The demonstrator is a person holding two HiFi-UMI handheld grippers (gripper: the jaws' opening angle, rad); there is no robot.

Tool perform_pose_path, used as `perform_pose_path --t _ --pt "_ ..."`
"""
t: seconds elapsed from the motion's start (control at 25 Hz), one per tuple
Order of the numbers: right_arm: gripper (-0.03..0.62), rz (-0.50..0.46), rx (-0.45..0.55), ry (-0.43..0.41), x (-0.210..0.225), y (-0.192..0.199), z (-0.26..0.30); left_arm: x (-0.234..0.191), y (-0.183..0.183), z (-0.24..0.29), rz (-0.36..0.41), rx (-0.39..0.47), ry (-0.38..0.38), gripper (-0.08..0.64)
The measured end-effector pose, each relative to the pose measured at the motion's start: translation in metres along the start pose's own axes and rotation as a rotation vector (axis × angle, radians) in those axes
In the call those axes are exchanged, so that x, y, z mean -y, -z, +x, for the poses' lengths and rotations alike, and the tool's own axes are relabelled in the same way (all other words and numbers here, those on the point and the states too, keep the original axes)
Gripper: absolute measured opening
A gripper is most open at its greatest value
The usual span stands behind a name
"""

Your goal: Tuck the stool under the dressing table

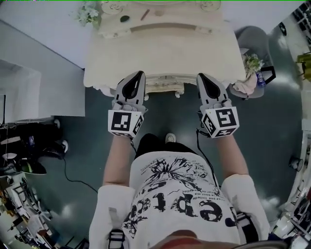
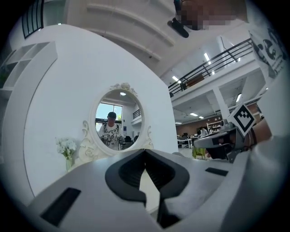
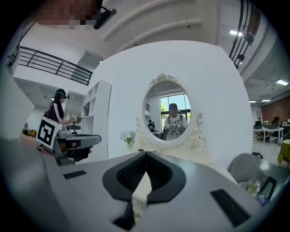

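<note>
The cream dressing table (image 1: 165, 53) stands straight ahead, and its oval mirror (image 2: 118, 118) (image 3: 172, 118) faces both gripper views. My left gripper (image 1: 141, 74) (image 2: 145, 150) hovers at the table's front edge, left of the carved apron. It is shut, with nothing in it. My right gripper (image 1: 200, 76) (image 3: 146, 154) hangs level with it on the right side, also shut and empty. A grey rounded seat (image 1: 252, 39) (image 3: 247, 165) stands at the table's right end; I cannot tell whether it is the stool. The tabletop hides the space beneath.
A vase of white flowers (image 1: 87, 13) (image 2: 67, 149) sits on the table's back left corner. Flowers and a pink cloth (image 1: 247, 83) lie on the grey seat. A white shelf unit (image 1: 19, 92) stands left. Cluttered gear (image 1: 19, 160) lines the floor on the left.
</note>
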State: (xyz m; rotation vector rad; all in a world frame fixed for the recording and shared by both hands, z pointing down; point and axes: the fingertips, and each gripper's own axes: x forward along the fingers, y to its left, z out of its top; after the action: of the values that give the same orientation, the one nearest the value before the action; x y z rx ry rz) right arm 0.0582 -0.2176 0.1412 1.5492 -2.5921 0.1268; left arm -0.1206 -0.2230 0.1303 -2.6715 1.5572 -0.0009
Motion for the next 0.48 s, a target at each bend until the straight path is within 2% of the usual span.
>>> perform_pose_path --t 0.16,0.32,0.48 --pt "0.017 -0.026 0.032 0.026 0.005 -0.029 -0.017 0.004 -0.034 -0.007 0.02 0.03 -0.007 0.02" --pt "0.018 -0.047 0.042 0.041 0.006 -0.044 -0.023 0.003 -0.056 -0.012 0.028 0.002 -0.026 0.02" --pt "0.018 -0.042 0.039 0.04 0.003 -0.049 -0.024 0.008 -0.064 -0.017 0.027 -0.017 -0.008 0.02"
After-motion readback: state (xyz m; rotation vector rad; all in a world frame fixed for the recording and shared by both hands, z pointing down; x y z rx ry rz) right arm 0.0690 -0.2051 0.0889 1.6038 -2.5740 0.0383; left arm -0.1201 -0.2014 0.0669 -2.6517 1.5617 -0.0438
